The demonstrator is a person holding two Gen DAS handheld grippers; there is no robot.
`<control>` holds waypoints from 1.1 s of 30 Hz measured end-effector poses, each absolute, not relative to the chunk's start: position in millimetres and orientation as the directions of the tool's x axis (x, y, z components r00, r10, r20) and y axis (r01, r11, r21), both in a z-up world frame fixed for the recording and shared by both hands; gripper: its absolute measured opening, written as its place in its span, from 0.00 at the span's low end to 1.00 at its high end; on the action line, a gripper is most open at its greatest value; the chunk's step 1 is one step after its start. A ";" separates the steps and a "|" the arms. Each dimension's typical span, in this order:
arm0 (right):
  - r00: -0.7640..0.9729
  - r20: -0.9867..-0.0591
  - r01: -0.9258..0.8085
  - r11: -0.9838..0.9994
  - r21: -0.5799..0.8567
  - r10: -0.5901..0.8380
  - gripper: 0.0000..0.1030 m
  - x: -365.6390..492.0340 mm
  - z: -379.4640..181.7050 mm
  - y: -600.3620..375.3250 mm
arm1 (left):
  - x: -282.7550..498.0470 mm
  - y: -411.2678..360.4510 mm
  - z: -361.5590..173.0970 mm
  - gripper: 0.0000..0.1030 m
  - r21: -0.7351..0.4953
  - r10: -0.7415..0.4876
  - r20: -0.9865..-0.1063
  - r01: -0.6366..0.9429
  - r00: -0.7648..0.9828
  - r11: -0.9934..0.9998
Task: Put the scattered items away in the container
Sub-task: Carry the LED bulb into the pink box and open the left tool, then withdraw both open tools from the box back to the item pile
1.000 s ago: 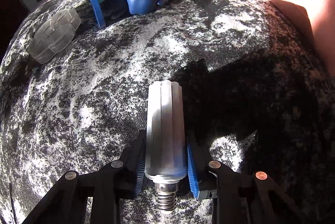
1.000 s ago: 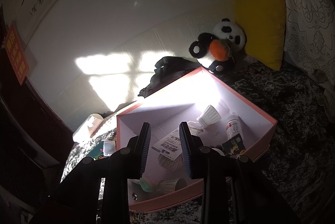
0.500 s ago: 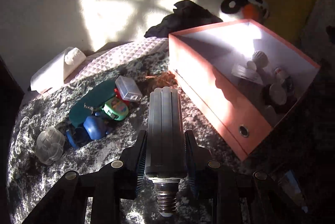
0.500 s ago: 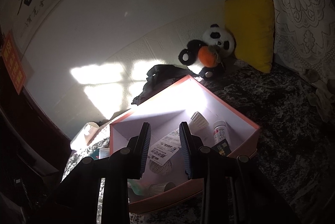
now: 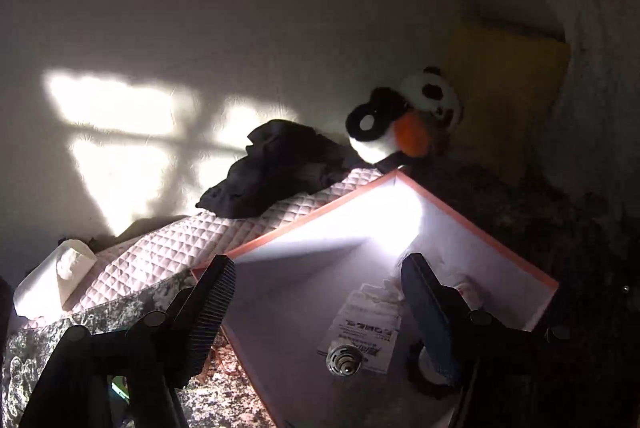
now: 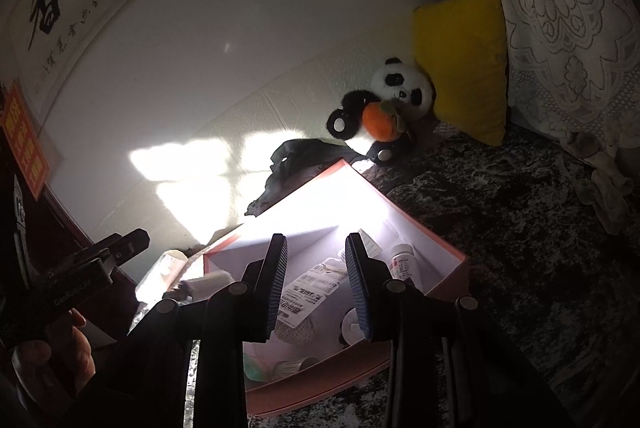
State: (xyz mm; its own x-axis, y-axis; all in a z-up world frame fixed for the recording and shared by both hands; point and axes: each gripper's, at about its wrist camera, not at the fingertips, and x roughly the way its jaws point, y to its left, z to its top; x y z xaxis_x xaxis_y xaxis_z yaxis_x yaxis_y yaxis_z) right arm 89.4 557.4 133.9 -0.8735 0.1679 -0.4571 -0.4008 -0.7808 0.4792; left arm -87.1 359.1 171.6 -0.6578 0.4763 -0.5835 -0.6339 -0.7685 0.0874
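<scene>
Left wrist view is showing the left claw [image 5: 316, 302] hanging over the pink storage box [image 5: 480, 228], its jaws opening with nothing pressed between the ridged pads. Just below the gap, the LED corn bulb [image 5: 360, 332] is dropping or lying inside the box, screw base toward the camera, apparently free of the pads and over a printed label. Beside it, behind the right-hand finger, a round white item is sitting on the box floor, too shadowed to name.

Right wrist view is showing the right claw [image 6: 316, 284] hovering at the near edge of the same box, its jaws opening slightly from a narrow gap and holding nothing. Beyond its fingers, the box is holding a labelled packet [image 6: 310, 288], a white pill bottle [image 6: 404, 262] and some pale items near the front wall.

Further out, a black garment [image 5: 276, 167] is lying on a quilted pink pad [image 5: 172, 252], a toy panda [image 6: 384, 99] is leaning against a yellow cushion [image 6: 464, 59], and the mottled bedspread [image 6: 520, 236] is stretching away to the right.

As for progress, several things are already in the box and this bulb looks delivered. Whether more is waiting on the bed I cannot tell; only a glimpse of something green is showing under the left claw.
</scene>
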 end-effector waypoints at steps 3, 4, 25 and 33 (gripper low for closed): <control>-0.873 -0.456 -0.405 -0.777 0.482 0.172 0.34 91.4 134.3 560.6 | -84.0 349.6 170.1 0.71 0.085 0.473 -0.590 -0.633 -0.654 -0.769; -0.873 -0.455 -0.406 -0.776 0.483 0.173 0.35 91.9 134.3 561.5 | -82.0 342.6 170.3 0.72 0.088 0.467 -0.590 -0.627 -0.659 -0.774; -0.851 -0.518 -0.293 -0.898 0.327 0.089 0.44 29.0 126.2 448.8 | -117.1 24.5 18.0 0.78 -0.060 0.128 -0.740 -0.125 -0.660 -0.990; -0.794 -0.607 -0.122 -0.967 0.222 -0.039 0.47 -42.0 89.8 337.8 | -140.8 -11.2 -27.7 0.78 -0.090 0.122 -0.758 -0.082 -0.641 -0.993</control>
